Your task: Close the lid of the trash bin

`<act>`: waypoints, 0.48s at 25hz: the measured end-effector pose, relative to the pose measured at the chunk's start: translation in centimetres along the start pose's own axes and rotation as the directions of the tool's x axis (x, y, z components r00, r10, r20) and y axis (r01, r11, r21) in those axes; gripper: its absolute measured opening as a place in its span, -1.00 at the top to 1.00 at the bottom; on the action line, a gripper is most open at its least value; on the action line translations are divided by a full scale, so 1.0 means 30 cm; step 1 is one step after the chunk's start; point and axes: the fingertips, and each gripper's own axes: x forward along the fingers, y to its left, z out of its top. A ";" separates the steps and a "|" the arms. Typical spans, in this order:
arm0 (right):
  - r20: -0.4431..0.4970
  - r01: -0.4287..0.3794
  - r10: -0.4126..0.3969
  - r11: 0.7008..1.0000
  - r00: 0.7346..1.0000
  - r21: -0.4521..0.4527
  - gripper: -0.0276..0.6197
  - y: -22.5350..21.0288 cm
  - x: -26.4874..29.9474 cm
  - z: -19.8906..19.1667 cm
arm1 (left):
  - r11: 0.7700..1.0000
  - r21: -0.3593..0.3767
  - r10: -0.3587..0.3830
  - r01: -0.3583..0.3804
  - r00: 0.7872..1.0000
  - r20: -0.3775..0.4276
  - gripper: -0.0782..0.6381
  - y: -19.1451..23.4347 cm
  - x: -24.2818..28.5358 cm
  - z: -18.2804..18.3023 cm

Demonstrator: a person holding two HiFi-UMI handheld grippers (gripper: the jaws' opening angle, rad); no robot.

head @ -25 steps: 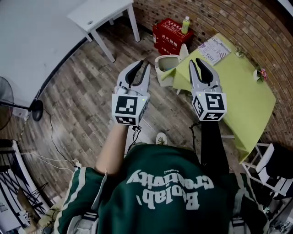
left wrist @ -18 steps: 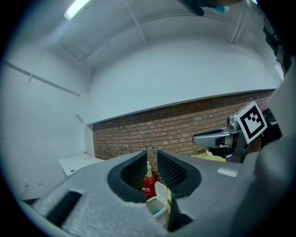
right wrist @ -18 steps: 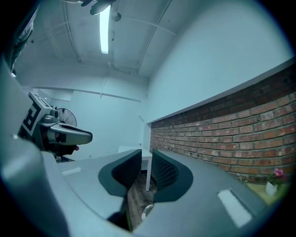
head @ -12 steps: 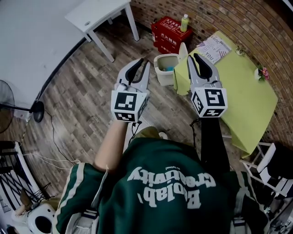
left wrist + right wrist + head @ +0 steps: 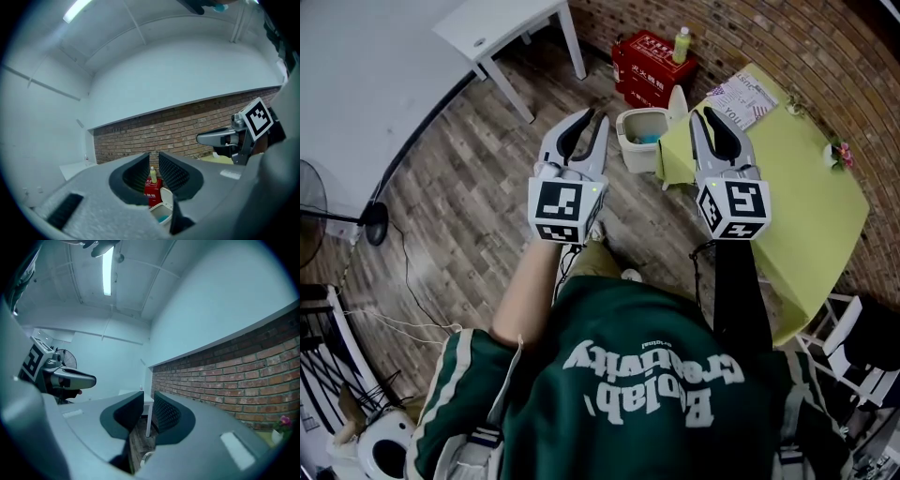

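Note:
The small white trash bin [image 5: 639, 141] stands on the wooden floor by the corner of the green table, its lid [image 5: 678, 101] tipped up at the back. My left gripper [image 5: 586, 120] is held level in the air, short of the bin and to its left. Its jaws have just been opening and are open with nothing between them. My right gripper [image 5: 713, 116] hovers level over the table corner, right of the bin, open and empty. In the left gripper view the bin [image 5: 161, 214] shows below the left gripper [image 5: 153, 169].
A green table [image 5: 797, 197] with a newspaper [image 5: 741, 98] fills the right side. A red crate [image 5: 652, 64] with a bottle [image 5: 681, 44] sits against the brick wall behind the bin. A white table [image 5: 502, 28] stands at the back left, a fan base [image 5: 373, 225] at the far left.
Both grippers have drifted a little forward with the person, toward the bin. The bin and its raised lid have not moved.

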 end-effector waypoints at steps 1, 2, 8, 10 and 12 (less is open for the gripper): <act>-0.003 0.001 -0.001 1.000 1.000 0.001 0.66 -0.002 0.009 -0.006 | 1.000 0.004 0.002 -0.002 1.000 -0.001 0.59 0.009 0.007 -0.002; -0.005 0.003 -0.003 1.000 1.000 0.003 0.66 -0.004 0.020 -0.011 | 1.000 0.007 0.004 -0.004 1.000 -0.001 0.59 0.019 0.014 -0.004; -0.022 0.012 -0.012 1.000 1.000 0.000 0.66 -0.009 0.114 -0.039 | 1.000 0.009 0.004 -0.004 1.000 0.015 0.58 0.106 0.076 0.001; -0.027 0.017 -0.017 1.000 0.999 -0.007 0.66 -0.015 0.157 -0.041 | 1.000 0.010 -0.001 0.000 1.000 0.019 0.58 0.138 0.104 -0.003; -0.030 0.023 -0.023 1.000 0.999 -0.011 0.66 -0.026 0.200 -0.041 | 1.000 0.007 -0.005 0.005 1.000 0.023 0.58 0.171 0.138 -0.007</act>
